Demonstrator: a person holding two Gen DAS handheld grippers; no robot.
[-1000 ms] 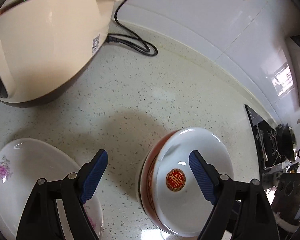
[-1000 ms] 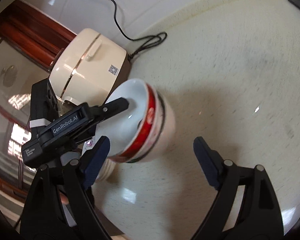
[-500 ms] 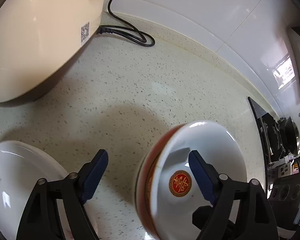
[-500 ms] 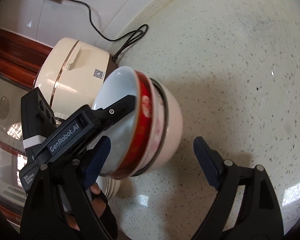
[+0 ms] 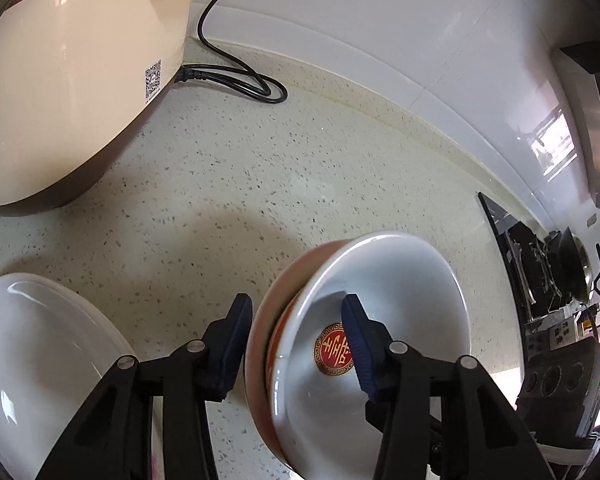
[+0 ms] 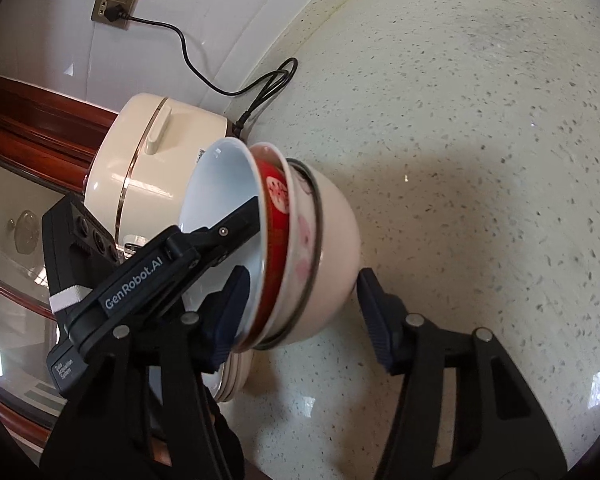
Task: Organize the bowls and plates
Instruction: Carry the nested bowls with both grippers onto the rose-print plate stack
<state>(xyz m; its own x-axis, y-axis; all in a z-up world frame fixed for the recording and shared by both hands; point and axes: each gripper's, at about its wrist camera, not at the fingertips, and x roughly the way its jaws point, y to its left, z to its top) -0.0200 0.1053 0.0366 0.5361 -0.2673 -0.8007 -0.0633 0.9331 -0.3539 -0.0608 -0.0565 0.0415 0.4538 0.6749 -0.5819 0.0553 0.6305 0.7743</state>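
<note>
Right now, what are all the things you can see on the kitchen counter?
bowls: three, white-and-red, pink-flowered, cream; nested, tipped sideways, mid-counter
plates: several, white, flowered top; stacked near the cooker
rice cooker: one, cream; by the wall
cord: one, black; cooker to socket
socket: one, brassy; on the wall
counter: one, speckled cream
stove: one, black; far right
left claw: black, blue pads; just closed, gripping the bowls' rims
right claw: black, blue pads; just been closing, straddling the bowls, contact unclear
</note>
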